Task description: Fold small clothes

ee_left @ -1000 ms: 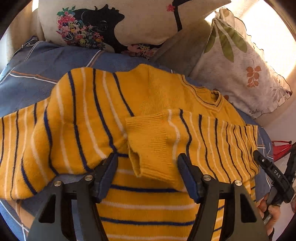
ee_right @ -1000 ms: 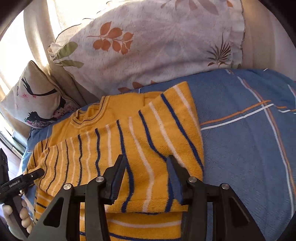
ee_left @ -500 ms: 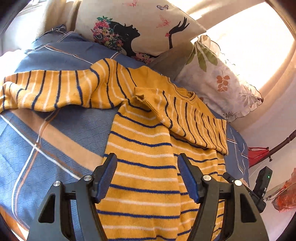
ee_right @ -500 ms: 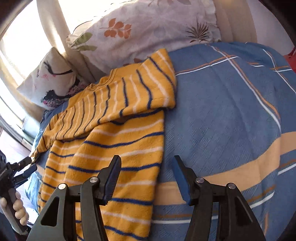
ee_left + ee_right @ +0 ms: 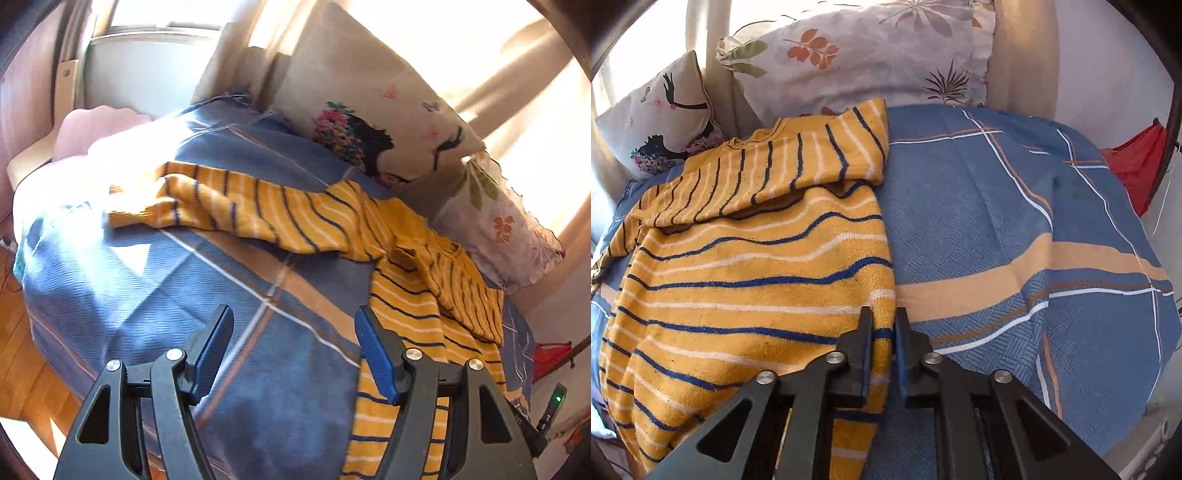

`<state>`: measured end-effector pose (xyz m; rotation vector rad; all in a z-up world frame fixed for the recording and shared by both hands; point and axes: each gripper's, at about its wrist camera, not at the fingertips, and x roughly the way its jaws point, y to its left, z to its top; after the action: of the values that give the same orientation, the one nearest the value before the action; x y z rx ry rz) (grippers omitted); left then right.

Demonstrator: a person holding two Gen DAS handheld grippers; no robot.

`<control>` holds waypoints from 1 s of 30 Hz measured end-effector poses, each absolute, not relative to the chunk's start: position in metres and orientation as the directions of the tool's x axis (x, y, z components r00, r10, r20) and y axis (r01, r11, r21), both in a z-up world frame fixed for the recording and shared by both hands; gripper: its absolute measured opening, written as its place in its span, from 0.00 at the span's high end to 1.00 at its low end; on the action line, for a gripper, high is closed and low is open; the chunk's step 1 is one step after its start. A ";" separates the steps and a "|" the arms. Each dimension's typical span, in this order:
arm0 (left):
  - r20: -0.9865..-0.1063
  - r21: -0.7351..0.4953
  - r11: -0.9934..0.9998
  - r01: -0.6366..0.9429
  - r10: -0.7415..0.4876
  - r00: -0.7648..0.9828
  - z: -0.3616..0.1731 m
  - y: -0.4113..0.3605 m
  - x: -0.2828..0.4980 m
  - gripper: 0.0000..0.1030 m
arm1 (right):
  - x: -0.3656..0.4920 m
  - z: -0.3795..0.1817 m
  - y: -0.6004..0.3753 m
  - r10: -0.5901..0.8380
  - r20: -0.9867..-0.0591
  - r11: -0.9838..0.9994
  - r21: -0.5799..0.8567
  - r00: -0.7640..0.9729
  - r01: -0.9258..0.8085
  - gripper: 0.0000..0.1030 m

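Note:
A yellow sweater (image 5: 750,273) with blue and white stripes lies flat on a blue plaid bedspread (image 5: 997,229). One sleeve (image 5: 783,173) is folded across its chest. The other sleeve (image 5: 236,206) stretches out to the left in the left wrist view. My right gripper (image 5: 884,325) is shut on the sweater's right side edge near the hem. My left gripper (image 5: 293,332) is open and empty above bare bedspread (image 5: 147,295), with the sweater's body (image 5: 417,321) just to its right.
Two pillows lean at the head of the bed: a floral silhouette one (image 5: 369,122) and a leaf-print one (image 5: 871,62). A red object (image 5: 1137,162) stands past the bed's right side. Wooden floor (image 5: 22,362) shows at the left edge.
My right gripper moved down to the sweater's side edge and shut on it. My left gripper drew back and to the left, off the sweater, still open.

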<state>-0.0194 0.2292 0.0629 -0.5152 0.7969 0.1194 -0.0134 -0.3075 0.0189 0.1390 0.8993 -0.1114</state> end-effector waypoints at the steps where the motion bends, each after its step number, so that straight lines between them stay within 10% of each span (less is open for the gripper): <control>1: -0.713 -0.407 0.856 -0.318 -0.081 0.696 0.058 0.241 -0.021 0.35 | -0.016 0.021 -0.315 -0.017 -0.779 0.977 0.120 0.627 0.175 0.64; 13: -0.654 -0.661 0.650 -0.374 -0.255 0.712 0.011 0.315 0.013 0.34 | -0.035 0.065 -0.313 0.053 -0.648 0.953 0.261 0.760 0.156 0.46; 25: -0.711 -0.556 0.635 -0.536 -0.029 0.703 0.008 0.373 0.037 0.34 | -0.022 0.066 -0.284 0.044 -0.634 0.972 0.204 0.772 0.112 0.41; 26: -0.711 -0.547 0.643 -0.536 -0.018 0.703 0.008 0.374 0.041 0.36 | -0.019 0.064 -0.281 0.048 -0.638 0.973 0.205 0.769 0.110 0.41; 28: -0.720 -0.536 0.651 -0.538 -0.019 0.694 0.006 0.380 0.048 0.84 | -0.013 0.061 -0.277 0.062 -0.645 0.972 0.212 0.762 0.100 0.41; 30: -0.712 -0.575 0.619 -0.535 -0.058 0.700 0.006 0.391 0.050 0.94 | -0.010 0.059 -0.271 0.068 -0.648 0.973 0.211 0.759 0.093 0.41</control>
<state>0.0504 0.3914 0.0058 -0.8757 0.7644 0.3075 -0.0096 -0.2715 0.0585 0.2367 0.7109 -0.0135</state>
